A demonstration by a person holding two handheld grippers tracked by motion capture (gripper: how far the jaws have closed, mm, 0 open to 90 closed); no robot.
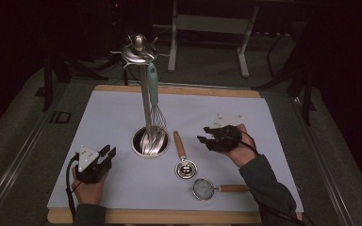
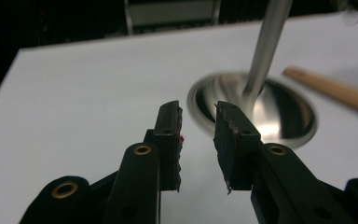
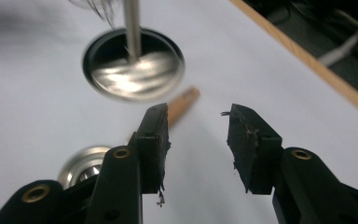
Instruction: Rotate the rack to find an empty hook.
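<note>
Both grippers' fingers released; wooden-handled scoop and strainer lie beside rack base.

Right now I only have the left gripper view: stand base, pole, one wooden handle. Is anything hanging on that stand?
Observer: Yes, one whisk with a green handle hangs from the top hooks of the stand.
Operator: What's the wooden handle attached to?
Observer: A small metal scoop, lying flat beside the base.
Operator: Anything else lying there?
Observer: A small strainer with a wooden handle, nearer the person's edge.
Operator: And the right gripper?
Observer: The right gripper is just right of the scoop's handle, jaws open, nothing between them.
</note>
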